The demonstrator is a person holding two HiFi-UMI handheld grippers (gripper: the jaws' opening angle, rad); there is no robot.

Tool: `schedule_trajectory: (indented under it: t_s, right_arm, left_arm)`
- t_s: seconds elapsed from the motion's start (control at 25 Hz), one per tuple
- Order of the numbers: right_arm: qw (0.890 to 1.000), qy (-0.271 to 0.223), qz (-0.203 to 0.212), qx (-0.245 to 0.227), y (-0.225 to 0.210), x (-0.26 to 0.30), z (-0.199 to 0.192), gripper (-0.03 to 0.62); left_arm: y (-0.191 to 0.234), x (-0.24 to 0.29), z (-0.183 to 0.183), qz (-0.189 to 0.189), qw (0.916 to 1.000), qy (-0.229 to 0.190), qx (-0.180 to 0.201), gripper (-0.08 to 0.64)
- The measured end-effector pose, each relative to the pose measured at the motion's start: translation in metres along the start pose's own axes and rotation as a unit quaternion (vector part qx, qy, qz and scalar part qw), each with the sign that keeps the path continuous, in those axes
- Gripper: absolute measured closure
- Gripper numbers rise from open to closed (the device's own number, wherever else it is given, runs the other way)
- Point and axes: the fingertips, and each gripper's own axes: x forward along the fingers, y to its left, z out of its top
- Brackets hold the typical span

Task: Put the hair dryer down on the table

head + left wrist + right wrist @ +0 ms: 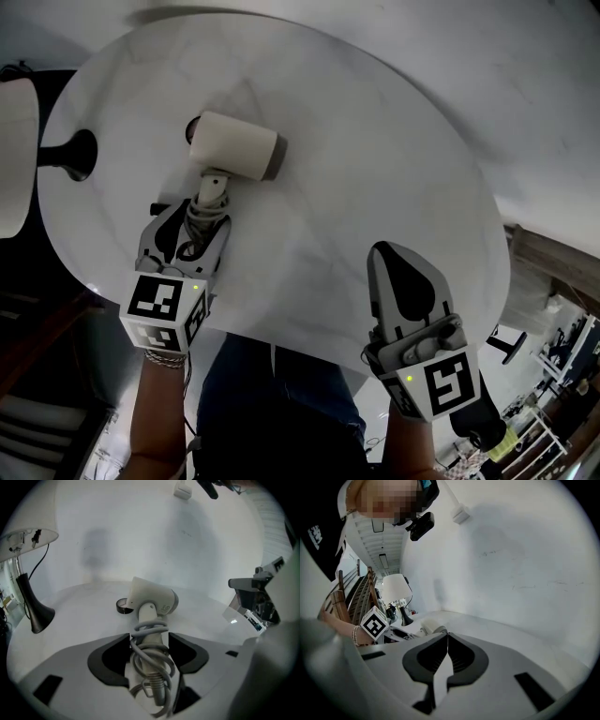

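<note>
The hair dryer lies on its side on the round white table, with its barrel pointing across the table and its handle pointing toward the person. The grey cord is wound in loose loops around the handle. The left gripper has its jaws spread wide, and the wrapped handle stands between them. The pads are just beside the cord on both sides, but they do not seem to press on it, so I judge that the table now carries the weight. The right gripper hangs over the near edge of the table, well apart from the dryer, with its jaws pressed together on nothing. A lamp stands at the far left of the table.

The dryer looks like stiff, smooth plastic, fairly light, with most of the weight in the barrel, so it would probably tip forward if held low on the handle. The best place to hold it is the handle close under the barrel. The cord loops are soft and may slide under the pads, so a firm squeeze over them is needed
</note>
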Motion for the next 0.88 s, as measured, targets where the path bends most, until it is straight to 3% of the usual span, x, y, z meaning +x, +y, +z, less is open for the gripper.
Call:
schedule_trajectory:
  t_s: [0.4,0.64,0.88]
  right_arm:
    - [0.999,-0.035,0.013,-0.023,0.029,-0.01,0.028,0.574]
    - [0.997,-0.059,0.013,-0.037,0.051,-0.021,0.049,0.574]
    - [0.995,-0.082,0.011,-0.058,0.073,-0.038,0.073,0.575]
  left_arm:
    - [0.004,-0.052,0.006,0.005,0.9996,-0.012,0.027,0.305]
    - [0.002,-0.091,0.032,0.001,0.9977,-0.058,0.036,0.338]
    - [-0.009,-0.128,0.063,-0.021,0.9922,-0.119,0.029,0.418]
